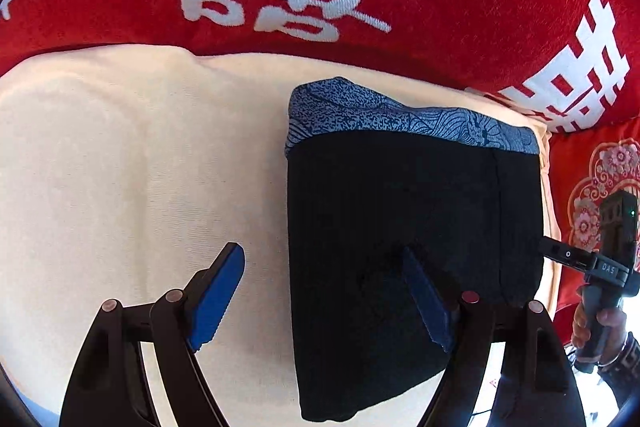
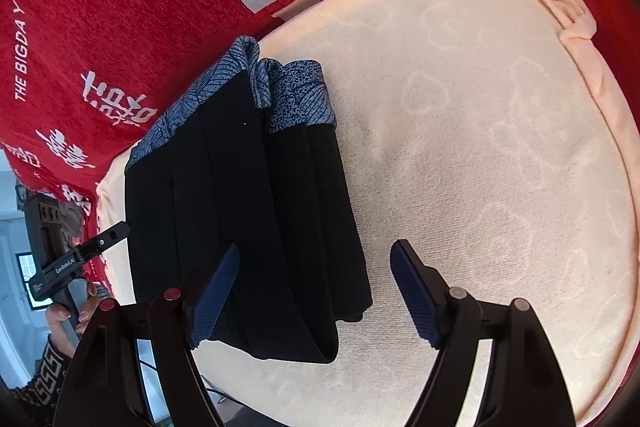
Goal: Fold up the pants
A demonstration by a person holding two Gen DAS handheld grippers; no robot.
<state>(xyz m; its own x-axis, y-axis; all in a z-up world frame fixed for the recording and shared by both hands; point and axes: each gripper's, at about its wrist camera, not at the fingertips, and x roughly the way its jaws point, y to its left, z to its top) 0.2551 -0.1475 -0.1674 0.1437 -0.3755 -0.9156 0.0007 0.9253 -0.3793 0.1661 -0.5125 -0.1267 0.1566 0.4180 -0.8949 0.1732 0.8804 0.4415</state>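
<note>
The black pants (image 1: 400, 247) lie folded into a thick stack on the cream cushion cover (image 1: 140, 167), their blue patterned waistband (image 1: 400, 119) toward the red backrest (image 1: 440, 7) with its white characters. From the right side the layers (image 2: 260, 227) show stepped, one on another. The left gripper (image 1: 324, 295) hovers with jaws wide apart, one blue pad (image 1: 216, 295) over the cream cloth, the other over the black fabric, gripping nothing. The right gripper (image 2: 316, 295) stands likewise spread, straddling the stack's near edge. A patterned sleeve (image 2: 44, 375) shows behind one handle.
</note>
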